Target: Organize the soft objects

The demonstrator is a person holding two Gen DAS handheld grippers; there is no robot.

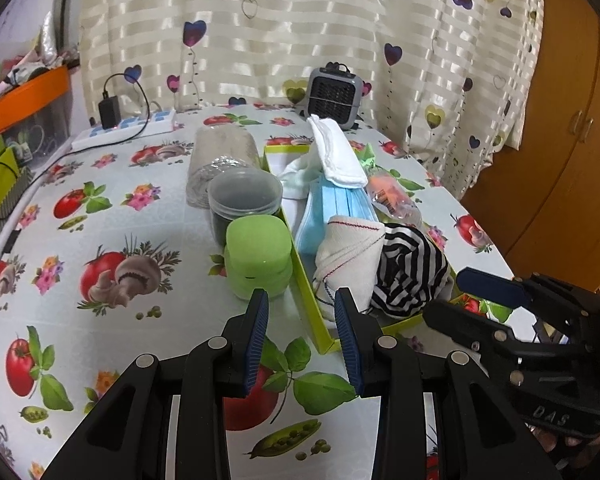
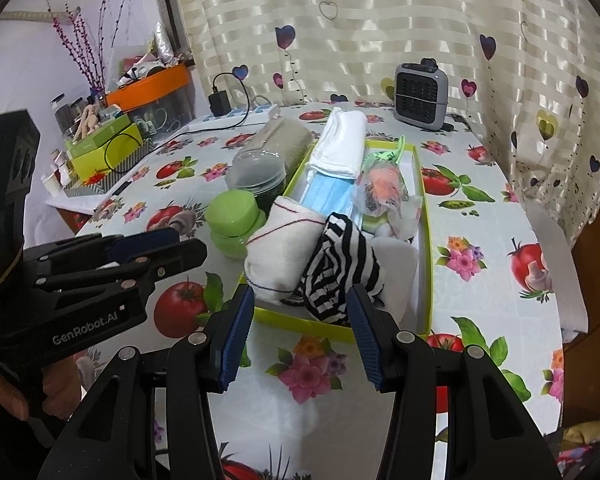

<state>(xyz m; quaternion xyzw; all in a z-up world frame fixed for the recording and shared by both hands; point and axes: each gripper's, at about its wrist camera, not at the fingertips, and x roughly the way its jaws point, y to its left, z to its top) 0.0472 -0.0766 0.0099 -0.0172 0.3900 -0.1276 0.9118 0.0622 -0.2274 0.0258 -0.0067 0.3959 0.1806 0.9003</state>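
A yellow-green box (image 1: 305,280) (image 2: 427,216) on the table holds soft things: a black-and-white striped cloth (image 1: 410,272) (image 2: 340,268), a white rolled cloth with red stitching (image 1: 348,252) (image 2: 280,248), blue face masks (image 1: 328,208) (image 2: 328,196), a white folded cloth (image 1: 336,152) (image 2: 342,144) and a plastic-wrapped orange item (image 1: 392,196) (image 2: 384,192). My left gripper (image 1: 302,336) is open and empty, just before the box's near left corner. My right gripper (image 2: 300,336) is open and empty, just before the box's near edge, facing the striped cloth.
A green lidded jar (image 1: 258,256) (image 2: 234,220), a clear plastic cup (image 1: 244,200) (image 2: 256,176) and a beige roll (image 1: 220,152) (image 2: 284,136) stand left of the box. A grey mini fan (image 1: 334,94) (image 2: 420,96) and a power strip (image 1: 124,130) (image 2: 236,118) lie at the back.
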